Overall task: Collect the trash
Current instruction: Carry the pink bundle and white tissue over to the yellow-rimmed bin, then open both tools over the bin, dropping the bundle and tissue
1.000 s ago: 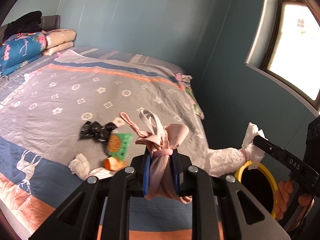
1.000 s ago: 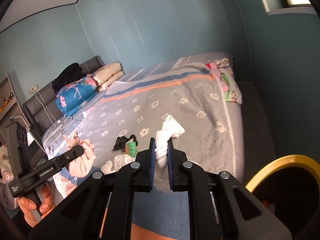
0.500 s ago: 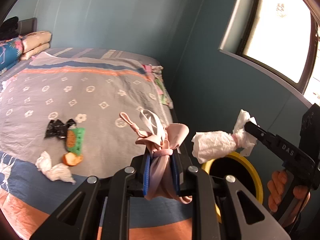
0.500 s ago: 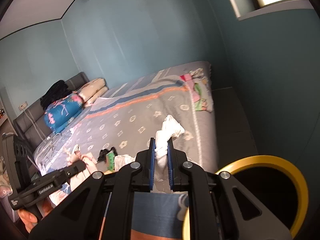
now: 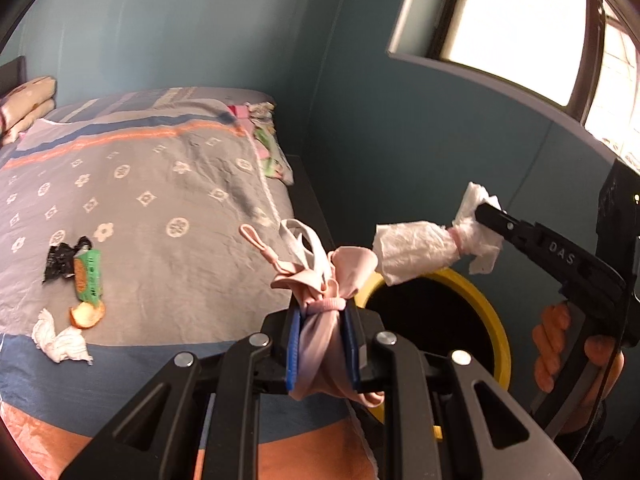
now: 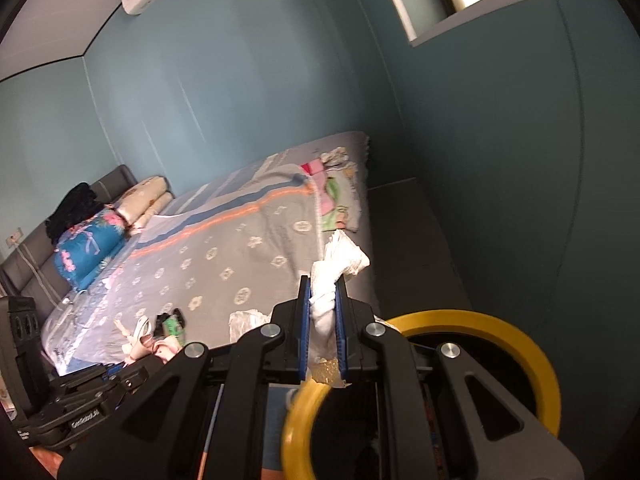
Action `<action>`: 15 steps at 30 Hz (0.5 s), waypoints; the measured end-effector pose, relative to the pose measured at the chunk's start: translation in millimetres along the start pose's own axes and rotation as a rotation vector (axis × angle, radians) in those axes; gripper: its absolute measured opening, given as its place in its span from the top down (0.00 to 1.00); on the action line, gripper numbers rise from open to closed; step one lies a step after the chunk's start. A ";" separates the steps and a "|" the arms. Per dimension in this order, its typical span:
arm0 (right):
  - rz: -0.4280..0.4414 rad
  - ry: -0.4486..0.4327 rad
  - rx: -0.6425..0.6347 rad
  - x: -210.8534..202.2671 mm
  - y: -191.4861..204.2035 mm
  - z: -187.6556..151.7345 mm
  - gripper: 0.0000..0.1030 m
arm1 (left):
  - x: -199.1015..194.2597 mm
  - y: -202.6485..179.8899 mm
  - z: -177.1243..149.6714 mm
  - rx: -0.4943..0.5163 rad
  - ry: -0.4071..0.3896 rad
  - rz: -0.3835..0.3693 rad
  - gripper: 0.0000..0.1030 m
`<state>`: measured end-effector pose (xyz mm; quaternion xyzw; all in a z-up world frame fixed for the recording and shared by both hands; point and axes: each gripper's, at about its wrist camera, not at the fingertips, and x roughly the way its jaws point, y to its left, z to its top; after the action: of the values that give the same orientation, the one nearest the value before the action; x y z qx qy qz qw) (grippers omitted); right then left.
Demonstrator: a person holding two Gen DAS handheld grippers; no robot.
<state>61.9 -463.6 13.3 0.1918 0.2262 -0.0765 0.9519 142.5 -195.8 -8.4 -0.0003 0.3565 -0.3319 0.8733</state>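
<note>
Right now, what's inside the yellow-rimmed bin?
Nothing can be made out inside. The yellow-rimmed bin shows only a dark interior; the pink cloth bundle, the left gripper and the white tissue wad cover part of the opening. Its bottom is hidden.

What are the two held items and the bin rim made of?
Pink bundle in the left claw: looks like soft matte fabric, with limp folds and sewn strap loops. White wad in the right claw: likely tissue or paper towel, with a crinkled, embossed, matte surface. Bin rim: probably glossy yellow plastic, smooth with a slight sheen; the material can't be confirmed.
</note>
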 end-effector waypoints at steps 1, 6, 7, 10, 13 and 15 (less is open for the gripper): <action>-0.005 -0.002 0.003 -0.6 -3.3 -0.7 0.90 | 3.5 -4.7 -1.0 0.010 0.008 -0.003 0.83; -0.035 0.005 0.034 -1.6 -30.0 -3.2 0.89 | 21.6 -26.1 -5.3 0.039 0.048 -0.028 0.83; -0.037 0.005 0.038 -2.2 -33.9 -4.9 0.89 | 25.9 -29.7 -6.1 0.046 0.059 -0.033 0.83; -0.051 0.014 0.054 0.9 -46.7 -7.9 0.89 | 40.9 -41.1 -11.7 0.074 0.100 -0.042 0.83; -0.077 0.022 0.065 4.8 -57.3 -11.5 0.89 | 54.1 -52.7 -16.8 0.092 0.137 -0.056 0.83; -0.075 0.036 0.086 8.4 -66.1 -13.7 0.89 | 59.7 -60.2 -19.3 0.108 0.145 -0.060 0.83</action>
<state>48.5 -519.1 -23.6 0.2254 0.2466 -0.1186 0.9351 126.9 -272.8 -45.7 0.0601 0.4004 -0.3760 0.8335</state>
